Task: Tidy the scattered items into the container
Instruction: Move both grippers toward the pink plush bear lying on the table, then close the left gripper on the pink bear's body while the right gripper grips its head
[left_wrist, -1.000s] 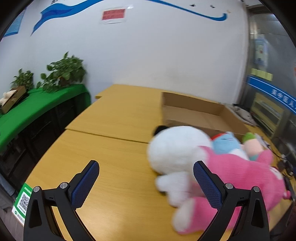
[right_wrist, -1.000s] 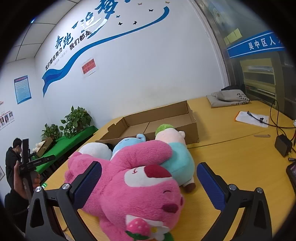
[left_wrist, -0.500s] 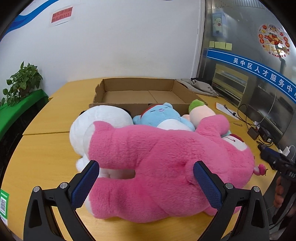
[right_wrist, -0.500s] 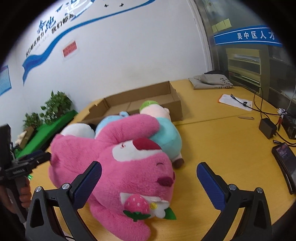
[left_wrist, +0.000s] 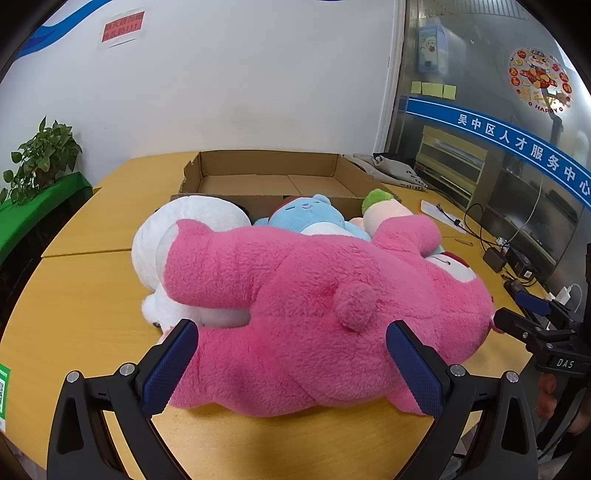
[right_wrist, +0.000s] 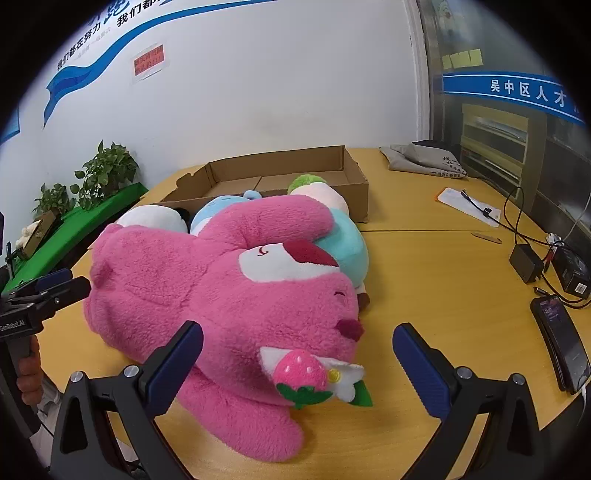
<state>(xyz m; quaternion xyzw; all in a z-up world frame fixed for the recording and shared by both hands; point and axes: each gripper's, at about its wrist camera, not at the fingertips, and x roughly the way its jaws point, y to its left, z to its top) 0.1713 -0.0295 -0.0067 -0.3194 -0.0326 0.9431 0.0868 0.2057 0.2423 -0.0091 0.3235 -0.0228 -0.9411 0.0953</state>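
A big pink plush bear (left_wrist: 314, 314) (right_wrist: 229, 295) lies on its side across the yellow table, a strawberry at its neck. Behind it huddle a white plush (left_wrist: 192, 221) (right_wrist: 151, 221), a blue plush (left_wrist: 303, 218) (right_wrist: 218, 206) and a green-topped plush in teal (left_wrist: 380, 206) (right_wrist: 343, 240). The shallow cardboard box (left_wrist: 269, 173) (right_wrist: 351, 177) stands empty just beyond them. My left gripper (left_wrist: 291, 369) is open, its pads flanking the bear's back. My right gripper (right_wrist: 295, 369) is open around the bear's head end.
A phone (right_wrist: 565, 347), a black adapter with cables (right_wrist: 524, 262), a boxed item (right_wrist: 572, 269) and papers (right_wrist: 469, 206) sit on the table's right side. A folded grey bag (right_wrist: 424, 158) lies at the back. Potted plants (left_wrist: 44, 155) stand on a green-covered bench to the left.
My left gripper has swung right from the bare tabletop and closed in on the bear's back. The right gripper has dropped lower and nearer the bear's head. Both stay open.
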